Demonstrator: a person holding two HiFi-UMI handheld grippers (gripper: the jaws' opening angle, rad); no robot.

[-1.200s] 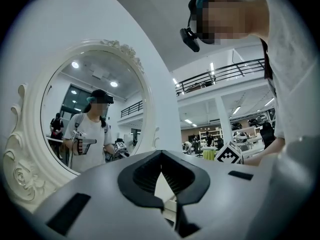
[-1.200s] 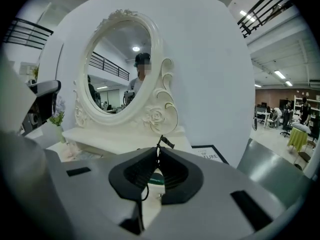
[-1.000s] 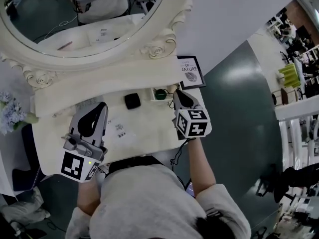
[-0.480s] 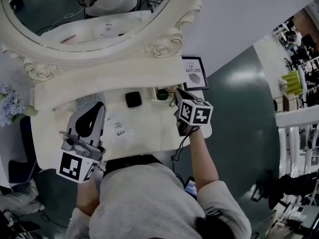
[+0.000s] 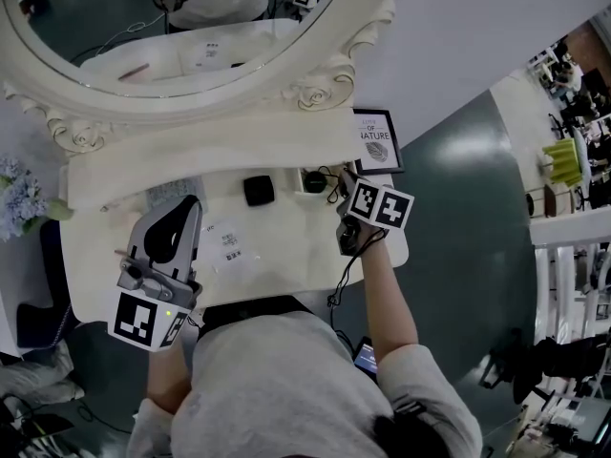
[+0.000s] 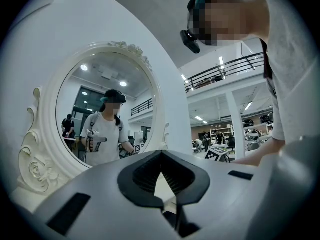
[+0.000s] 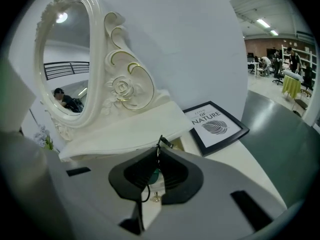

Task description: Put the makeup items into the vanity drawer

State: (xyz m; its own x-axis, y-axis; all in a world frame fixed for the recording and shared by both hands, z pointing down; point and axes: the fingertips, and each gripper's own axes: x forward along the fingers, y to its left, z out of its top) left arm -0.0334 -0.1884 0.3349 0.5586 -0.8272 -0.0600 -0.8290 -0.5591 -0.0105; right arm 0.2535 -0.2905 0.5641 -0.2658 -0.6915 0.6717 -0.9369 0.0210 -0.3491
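Observation:
My right gripper (image 5: pixel 341 181) (image 7: pixel 159 151) reaches to the back right of the white vanity top (image 5: pixel 286 256). Its jaws are shut on a thin black cord (image 7: pixel 158 143) that loops down below them. Just past the tips, a dark green round item (image 5: pixel 313 181) (image 7: pixel 155 175) lies in a small open drawer (image 5: pixel 292 180). A black compact (image 5: pixel 258 191) lies to the left of the drawer, and a clear sachet (image 5: pixel 229 246) lies mid-table. My left gripper (image 5: pixel 191 203) (image 6: pixel 161 159) hovers over the table's left part, shut with nothing in it.
A big oval mirror (image 5: pixel 143 27) in a carved white frame stands behind the raised shelf (image 5: pixel 200 165). A black-framed print (image 5: pixel 377 141) (image 7: pixel 216 125) leans at the back right. Pale flowers (image 5: pixel 19 198) sit at the far left. The table's right edge drops to the green floor.
My right gripper has rolled over and moved a little back toward the small drawer, its marker cube now turned sideways. The left gripper has stayed where it was.

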